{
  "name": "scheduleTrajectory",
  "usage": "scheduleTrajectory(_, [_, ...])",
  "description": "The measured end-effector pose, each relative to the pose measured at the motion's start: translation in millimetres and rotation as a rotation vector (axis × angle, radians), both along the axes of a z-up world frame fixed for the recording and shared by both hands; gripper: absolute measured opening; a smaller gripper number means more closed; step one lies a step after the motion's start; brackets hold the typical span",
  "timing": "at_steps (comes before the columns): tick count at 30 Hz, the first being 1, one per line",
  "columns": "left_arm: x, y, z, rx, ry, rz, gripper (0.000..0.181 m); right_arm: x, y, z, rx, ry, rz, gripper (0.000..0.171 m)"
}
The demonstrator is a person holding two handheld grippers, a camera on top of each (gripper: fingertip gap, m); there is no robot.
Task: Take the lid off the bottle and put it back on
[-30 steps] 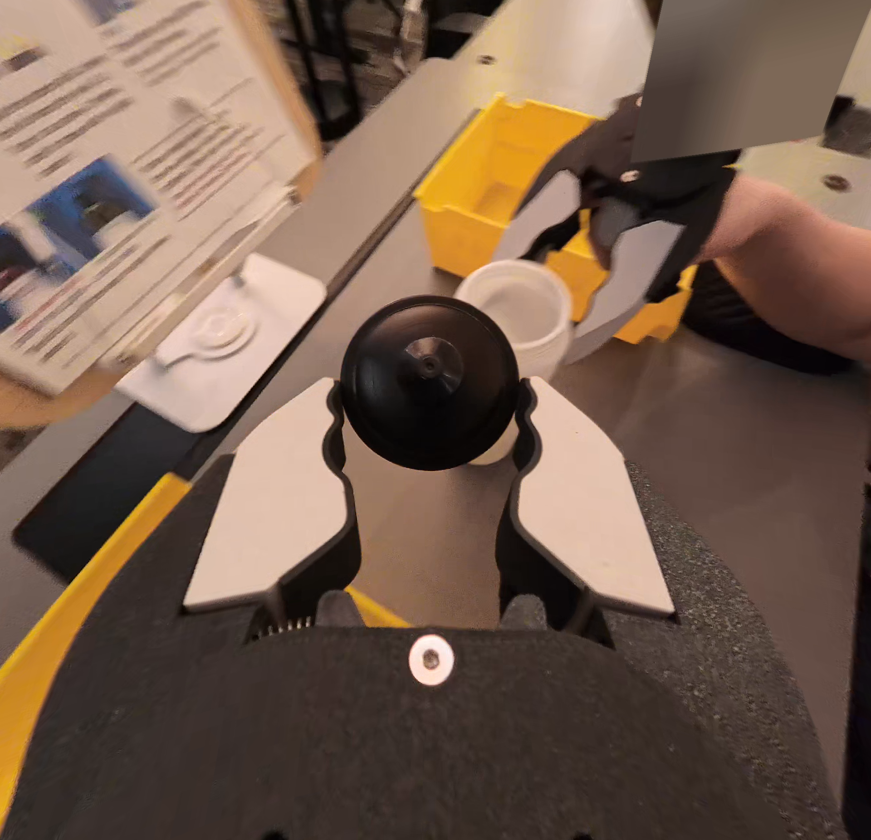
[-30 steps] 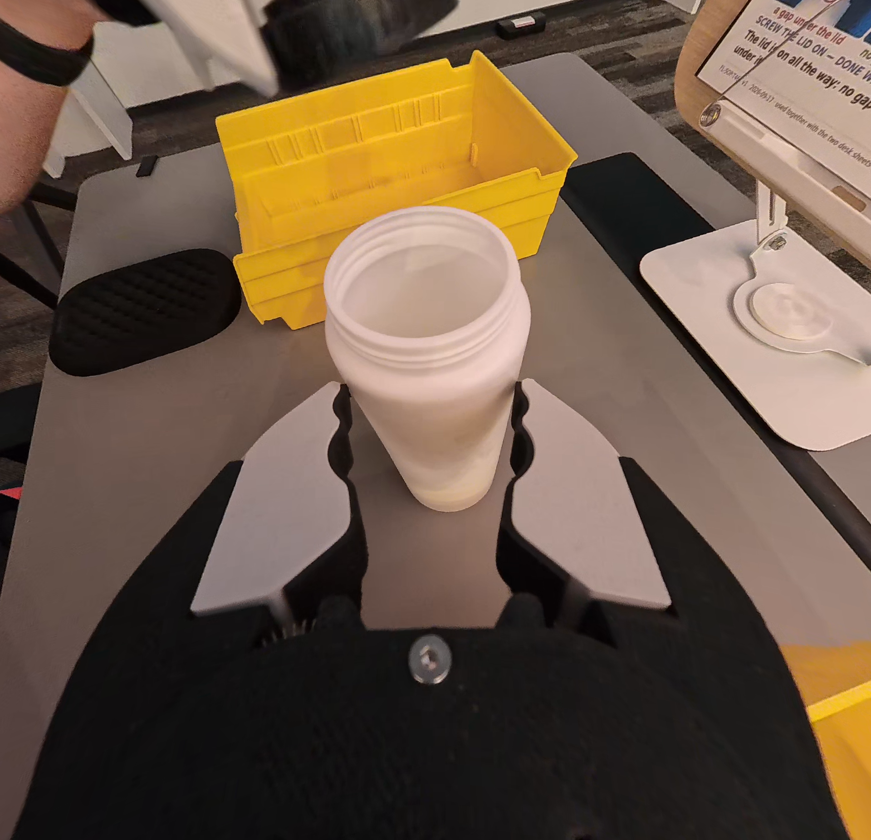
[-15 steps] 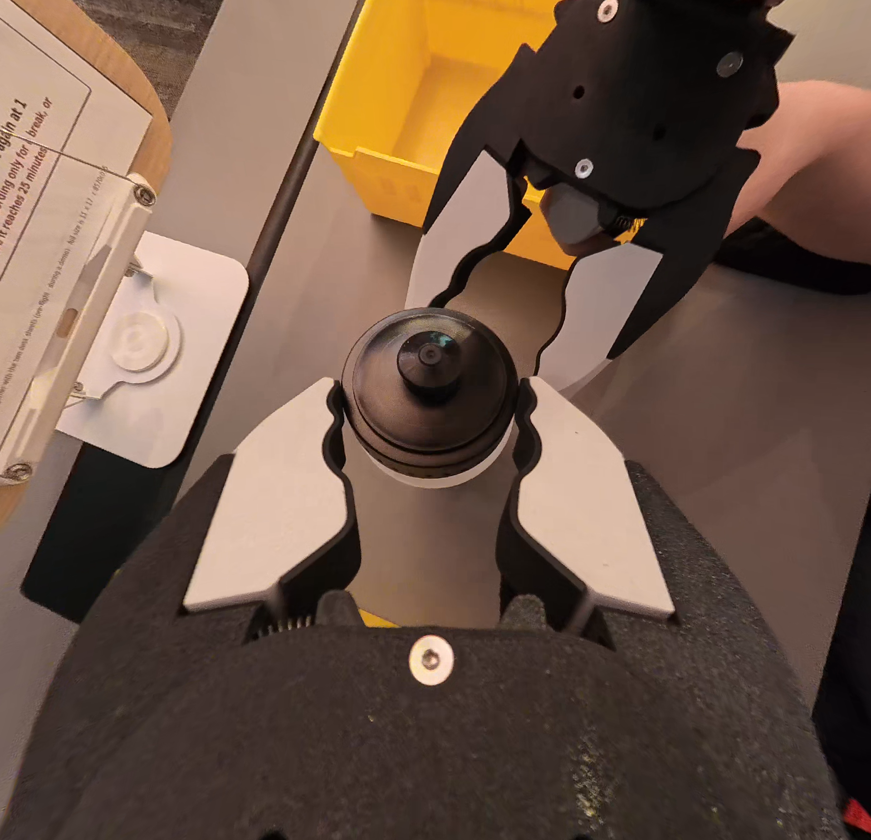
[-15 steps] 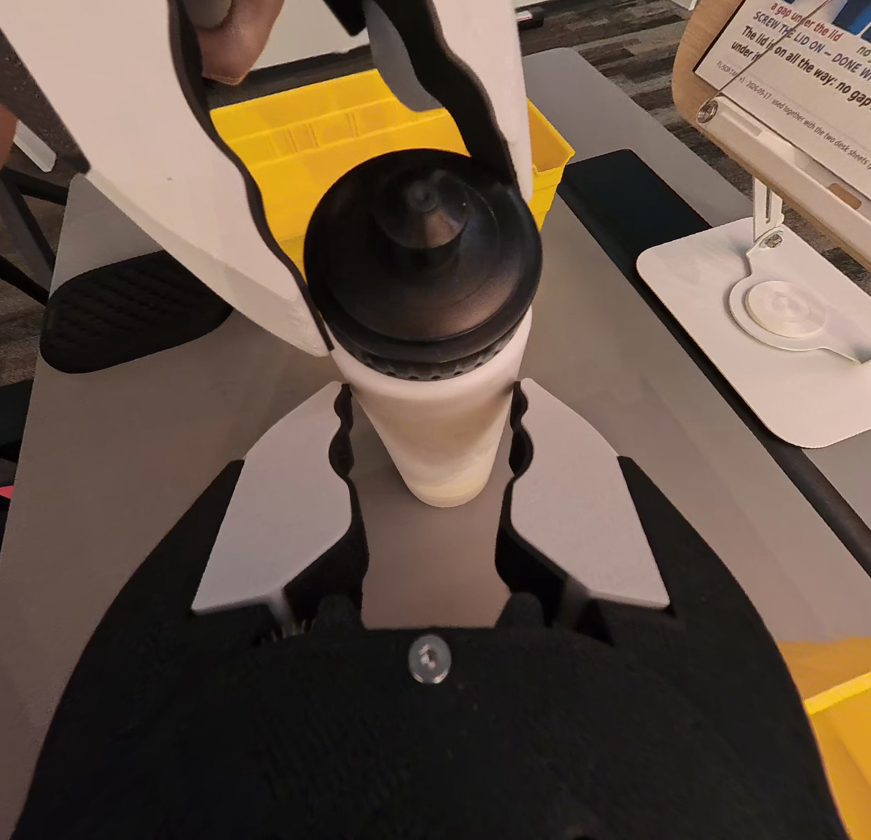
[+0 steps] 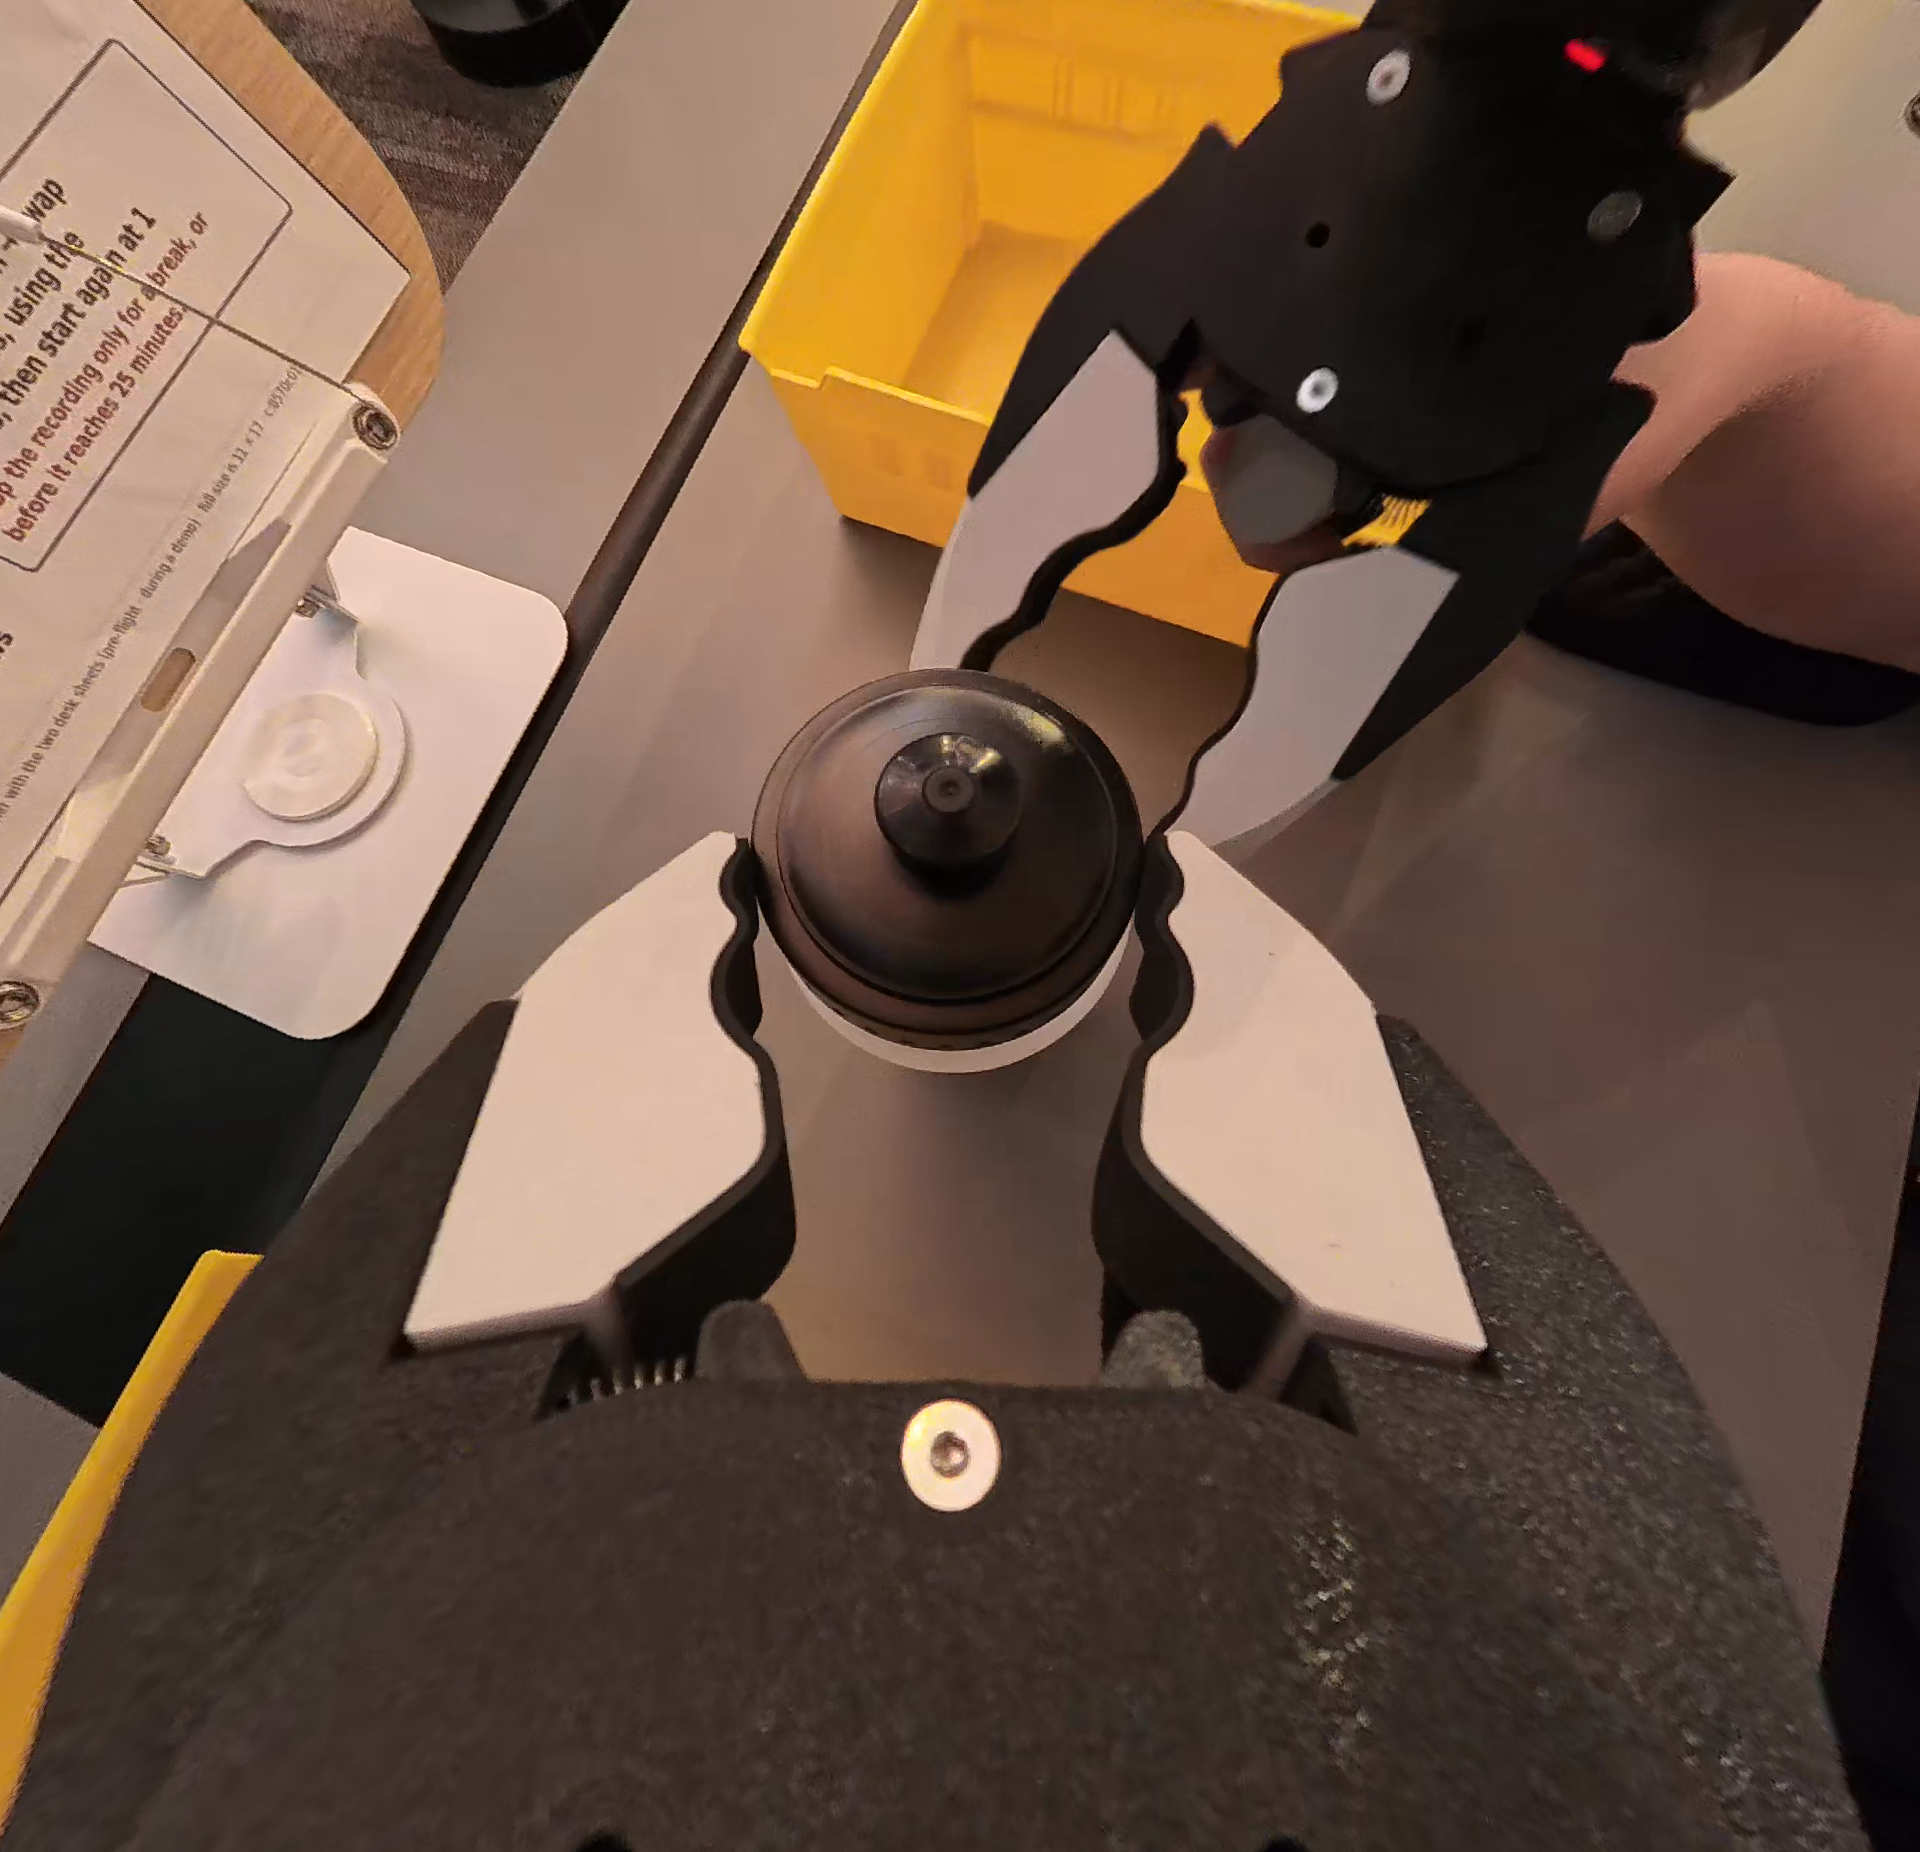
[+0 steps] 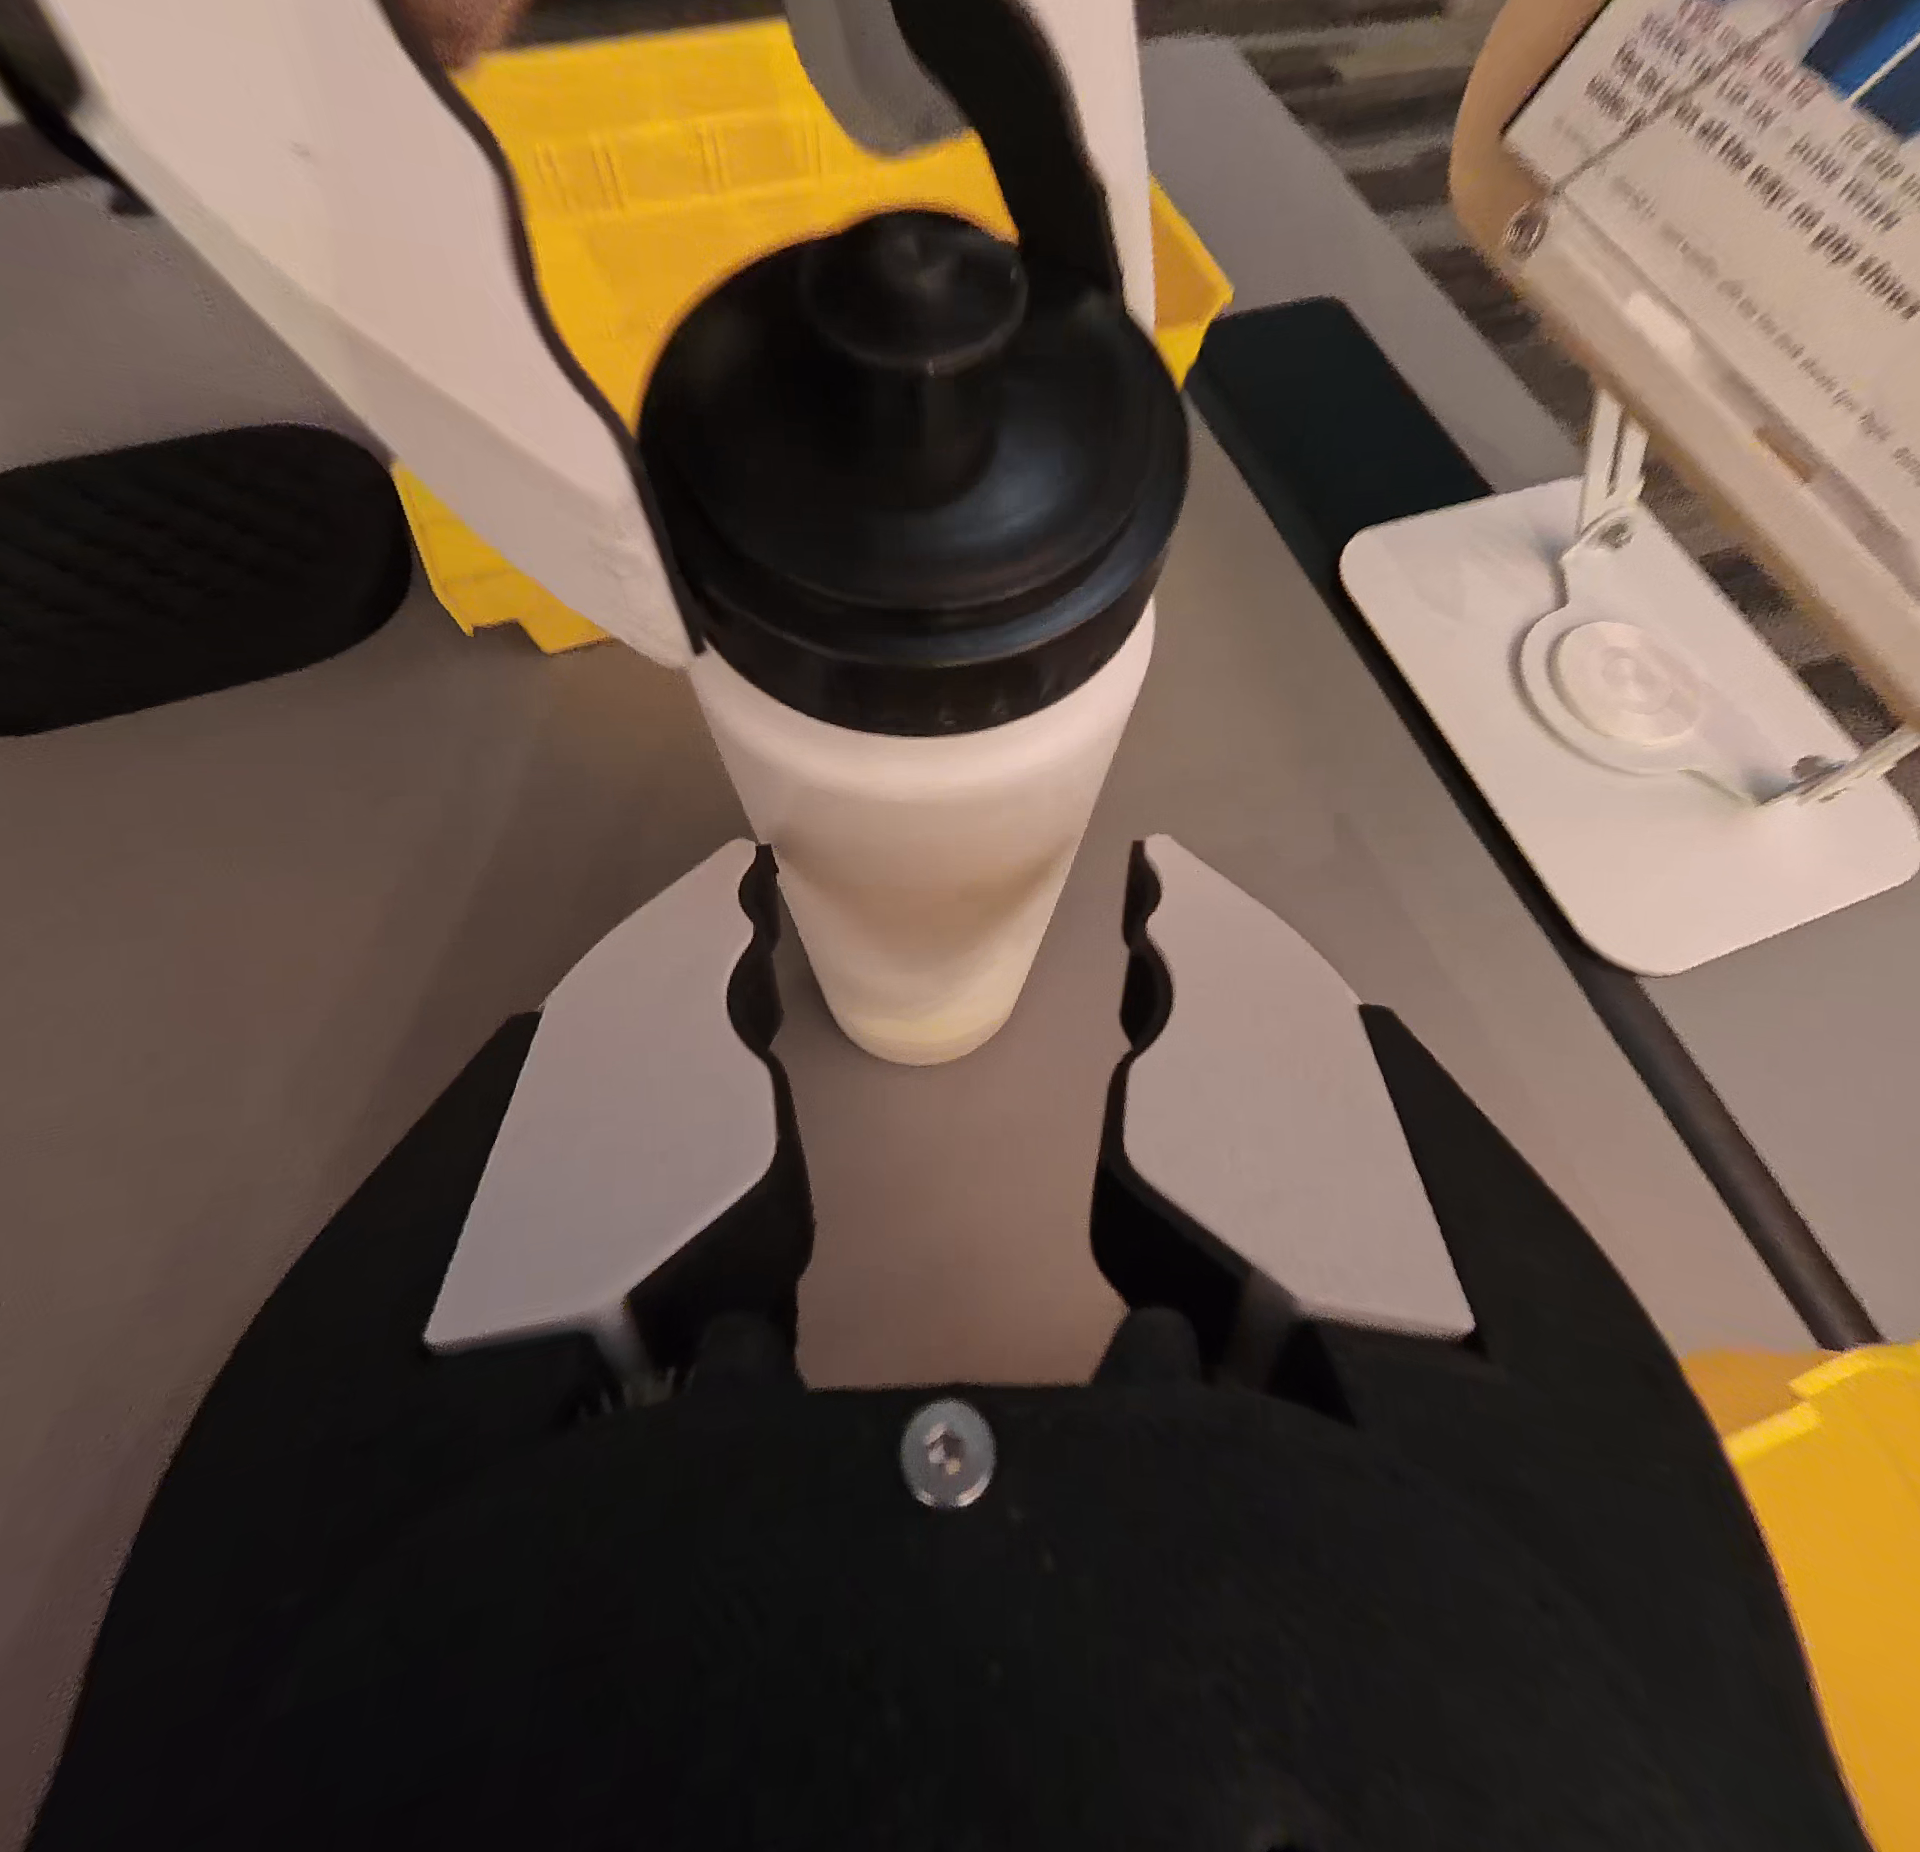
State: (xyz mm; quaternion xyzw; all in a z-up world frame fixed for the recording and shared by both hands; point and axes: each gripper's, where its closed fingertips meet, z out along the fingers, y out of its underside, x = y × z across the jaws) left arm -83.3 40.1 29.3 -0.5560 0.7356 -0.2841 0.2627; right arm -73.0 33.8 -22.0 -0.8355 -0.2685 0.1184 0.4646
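Observation:
A white bottle (image 6: 914, 815) stands upright on the grey table (image 6: 312, 919). Its black spouted lid (image 6: 914, 514) sits on its mouth. My left gripper (image 5: 945, 852) comes from above and is shut on the lid (image 5: 852, 867); only a white sliver of the bottle (image 5: 935, 1049) shows under the lid. In the right wrist view the left gripper (image 6: 899, 483) clamps the lid's rim. My right gripper (image 6: 948, 857) is closed around the bottle's lower body; that frame is blurred. It also shows in the left wrist view (image 5: 1070, 737), behind the lid.
A yellow bin (image 5: 935, 244) stands just behind the bottle. A white stand base (image 5: 312, 763) holding a paper sheet is beside it, across a table seam. A black ribbed pad (image 6: 177, 566) lies on the other side. Another yellow bin edge (image 6: 1818, 1439) is near me. The tips of one gripper are about 6 cm away from the tips of the other.
The left gripper brought the lid from beside the open bottle down onto its mouth. The lid now sits on the bottle. The right wrist view has shifted and blurred.

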Motion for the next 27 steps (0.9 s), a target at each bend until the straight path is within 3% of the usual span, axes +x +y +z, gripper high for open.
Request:
scheduleTrajectory(8, [3,-3,0,-0.002,-0.006,-0.022,0.07,2,-8,66,0.27,0.235,0.058,0.065])
scheduleTrajectory(15, [-3,5,-2,0.008,-0.068,0.036,0.101,-2,-3,59,0.233,0.291,0.085,0.065])
scheduleTrajectory(19, [-11,6,-10,-0.065,-0.195,0.125,0.115,-5,-3,62,0.243,0.275,0.091,0.065])
scheduleTrajectory(27, [7,13,-72,-0.08,-0.437,0.373,0.119,-9,9,59,0.259,0.247,0.002,0.078])
